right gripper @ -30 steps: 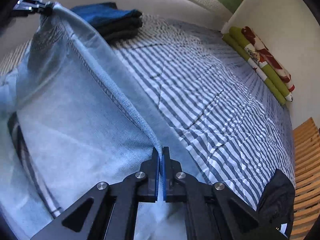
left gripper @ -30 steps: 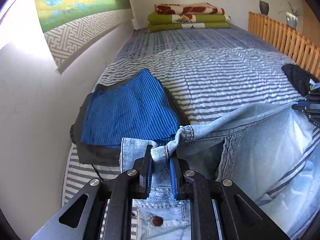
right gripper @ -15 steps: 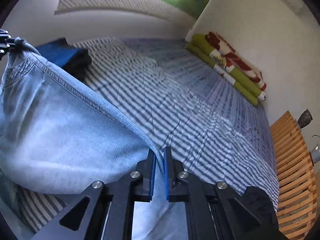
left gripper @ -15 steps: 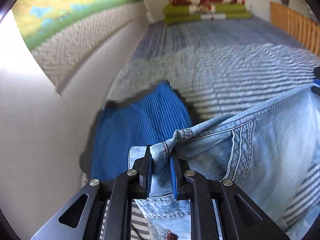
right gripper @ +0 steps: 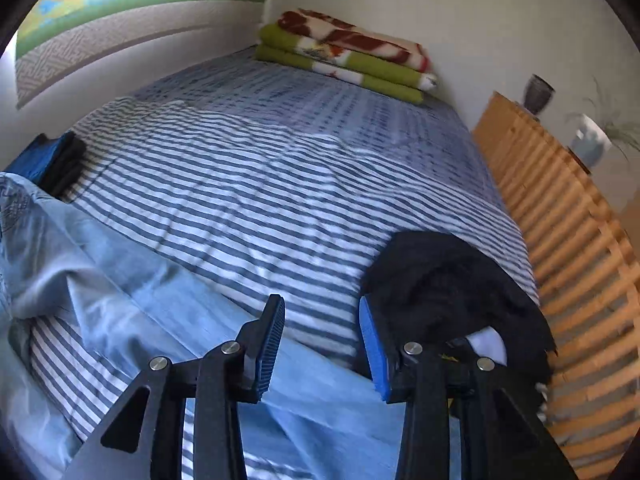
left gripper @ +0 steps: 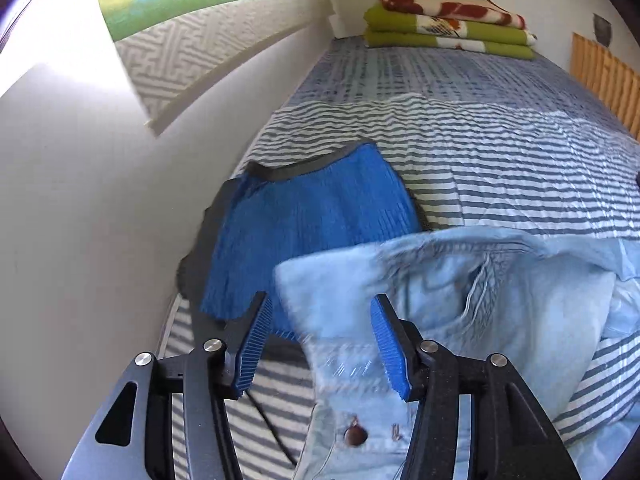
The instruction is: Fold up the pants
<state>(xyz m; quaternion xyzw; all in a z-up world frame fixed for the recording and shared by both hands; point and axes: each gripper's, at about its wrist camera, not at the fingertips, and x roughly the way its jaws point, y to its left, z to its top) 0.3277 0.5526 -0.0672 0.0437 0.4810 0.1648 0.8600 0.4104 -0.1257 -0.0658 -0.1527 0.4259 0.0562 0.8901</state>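
Note:
Light blue jeans (left gripper: 460, 300) lie loose on the striped bed (left gripper: 480, 160), their waistband and brown button (left gripper: 356, 435) under my left gripper (left gripper: 320, 340). That gripper's jaws are opening; the denim lies below and between them, and the pads do not press on it. In the right wrist view the jeans (right gripper: 132, 300) spread over the bed's near left. My right gripper (right gripper: 322, 344) hovers above the jeans' edge with its jaws opening and nothing gripped.
A folded blue garment on a dark one (left gripper: 312, 224) sits by the left wall. A black garment (right gripper: 452, 288) lies at the bed's right edge beside a wooden slatted frame (right gripper: 560, 220). Folded green and red blankets (right gripper: 344, 56) lie at the far end.
Both grippers have let go of the jeans, which dropped onto the bed. The right gripper swung right, toward the black garment. The left gripper's jaws spread wide.

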